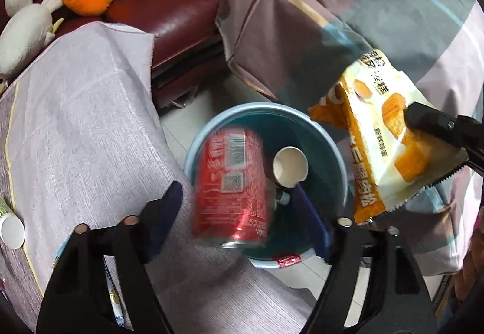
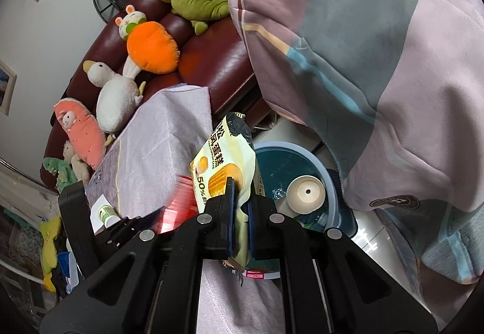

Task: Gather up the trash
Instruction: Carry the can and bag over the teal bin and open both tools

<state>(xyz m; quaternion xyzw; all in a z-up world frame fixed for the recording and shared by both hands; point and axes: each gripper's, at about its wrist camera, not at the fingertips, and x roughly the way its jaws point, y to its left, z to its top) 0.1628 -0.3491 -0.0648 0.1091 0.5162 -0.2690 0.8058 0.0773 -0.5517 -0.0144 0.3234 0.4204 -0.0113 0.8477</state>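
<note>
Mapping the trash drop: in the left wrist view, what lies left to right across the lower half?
White paper cup → red soda can → small white cup inside the blue bin → yellow snack wrapper.

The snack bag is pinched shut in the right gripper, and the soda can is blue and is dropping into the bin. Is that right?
Nearly. The soda can is red, not blue; the left wrist view shows it. The rest holds: the right gripper is pinched shut on the snack bag, and the can is dropping into the bin.
</note>
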